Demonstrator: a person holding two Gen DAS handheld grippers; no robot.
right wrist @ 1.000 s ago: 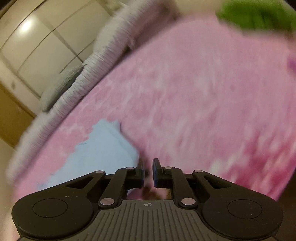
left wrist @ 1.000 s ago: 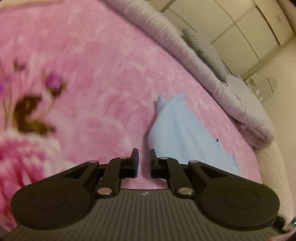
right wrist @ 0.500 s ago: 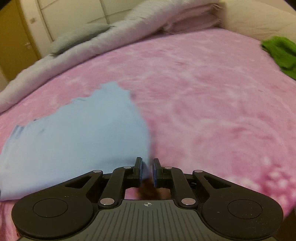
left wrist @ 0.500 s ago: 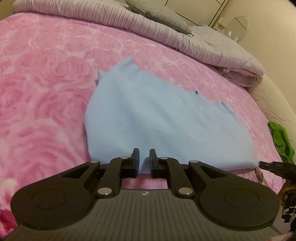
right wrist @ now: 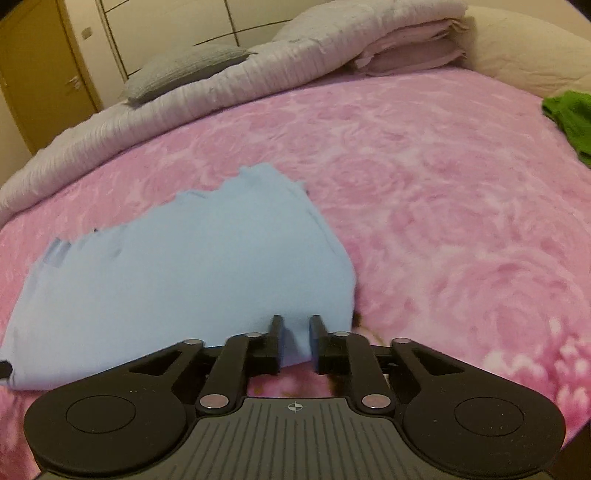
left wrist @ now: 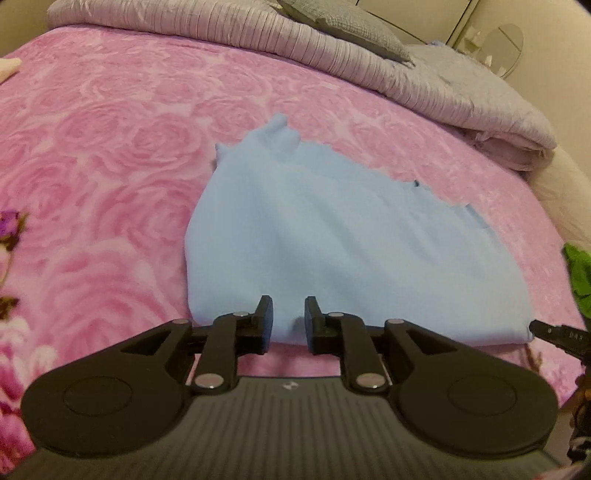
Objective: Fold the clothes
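Observation:
A light blue garment (left wrist: 332, 240) lies spread flat on the pink rose-patterned blanket (left wrist: 110, 147). My left gripper (left wrist: 288, 310) sits at its near edge, towards the left corner. Its jaws are opening, and the hem lies loose between them with a gap on each side. In the right wrist view the same garment (right wrist: 166, 277) stretches to the left. My right gripper (right wrist: 295, 328) is at its near right corner, jaws opening, with a slack ridge of blue cloth between the fingers. The right gripper's tip (left wrist: 554, 334) shows at the garment's far corner.
A rolled grey-lilac quilt (left wrist: 406, 81) and a grey pillow (left wrist: 351, 26) line the far side of the bed. A green garment (right wrist: 569, 114) lies near the right edge. Wardrobe doors (right wrist: 166, 22) stand behind the bed.
Both views have rolled level, and the blue garment has come down flat across the blanket. Both grippers' jaws, shut on the hem before, have now parted.

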